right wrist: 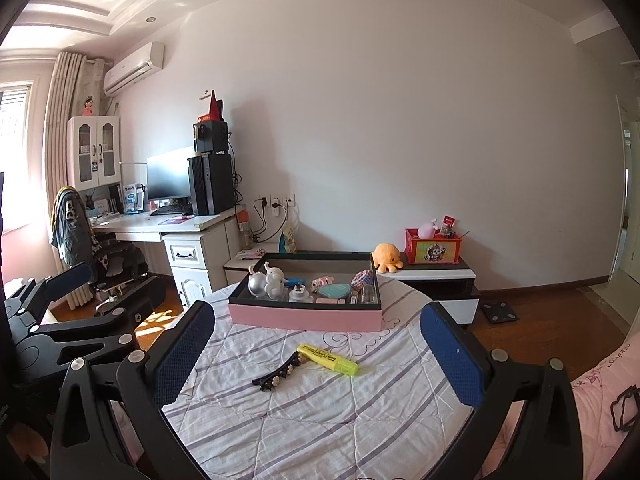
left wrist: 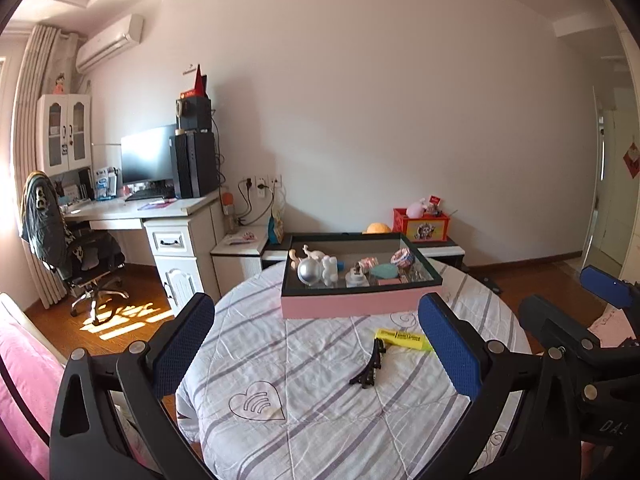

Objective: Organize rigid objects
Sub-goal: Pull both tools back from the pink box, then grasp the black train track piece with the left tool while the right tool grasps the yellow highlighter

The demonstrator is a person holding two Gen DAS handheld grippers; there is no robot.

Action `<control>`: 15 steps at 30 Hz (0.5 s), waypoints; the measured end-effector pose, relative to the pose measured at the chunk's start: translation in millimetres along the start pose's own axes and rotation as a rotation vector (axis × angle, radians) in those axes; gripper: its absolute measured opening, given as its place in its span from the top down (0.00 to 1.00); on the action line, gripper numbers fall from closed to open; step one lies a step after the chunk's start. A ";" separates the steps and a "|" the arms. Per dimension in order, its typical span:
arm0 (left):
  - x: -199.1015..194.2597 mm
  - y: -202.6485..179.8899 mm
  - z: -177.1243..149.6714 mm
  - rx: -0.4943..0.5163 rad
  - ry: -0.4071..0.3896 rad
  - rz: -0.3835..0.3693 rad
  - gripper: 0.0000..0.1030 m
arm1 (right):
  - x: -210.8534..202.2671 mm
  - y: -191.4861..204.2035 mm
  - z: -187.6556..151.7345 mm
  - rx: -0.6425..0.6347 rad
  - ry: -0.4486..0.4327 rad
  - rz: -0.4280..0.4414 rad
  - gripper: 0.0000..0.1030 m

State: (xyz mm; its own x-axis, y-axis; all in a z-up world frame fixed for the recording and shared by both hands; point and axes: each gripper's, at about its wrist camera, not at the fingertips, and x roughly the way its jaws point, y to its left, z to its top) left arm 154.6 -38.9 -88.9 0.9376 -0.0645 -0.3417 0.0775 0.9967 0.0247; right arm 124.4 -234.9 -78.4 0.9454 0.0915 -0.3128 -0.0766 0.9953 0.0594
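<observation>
Inside pink box (right wrist: 304, 317): astronaut figurine (right wrist: 275, 285), misc.

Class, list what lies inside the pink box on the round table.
Inside the pink box: a silver ball, a white figurine, a teal oval pad and a patterned ball. The near wall hides the floor and the low items behind it.
</observation>
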 end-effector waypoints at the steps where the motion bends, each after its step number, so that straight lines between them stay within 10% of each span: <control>1: 9.9 -1.1 -4.4 0.002 0.030 -0.007 0.00 | 7.3 -2.3 -3.7 0.004 0.023 0.000 0.00; 15: 147.3 -34.3 -65.9 0.060 0.375 -0.083 0.00 | 122.1 -51.8 -70.8 0.081 0.334 -0.037 0.00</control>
State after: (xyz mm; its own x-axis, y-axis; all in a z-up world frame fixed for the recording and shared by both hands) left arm 267.7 -79.3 -202.0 0.7389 -0.1106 -0.6647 0.1777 0.9835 0.0339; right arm 221.4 -273.0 -186.7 0.7900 0.0743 -0.6086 -0.0060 0.9935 0.1135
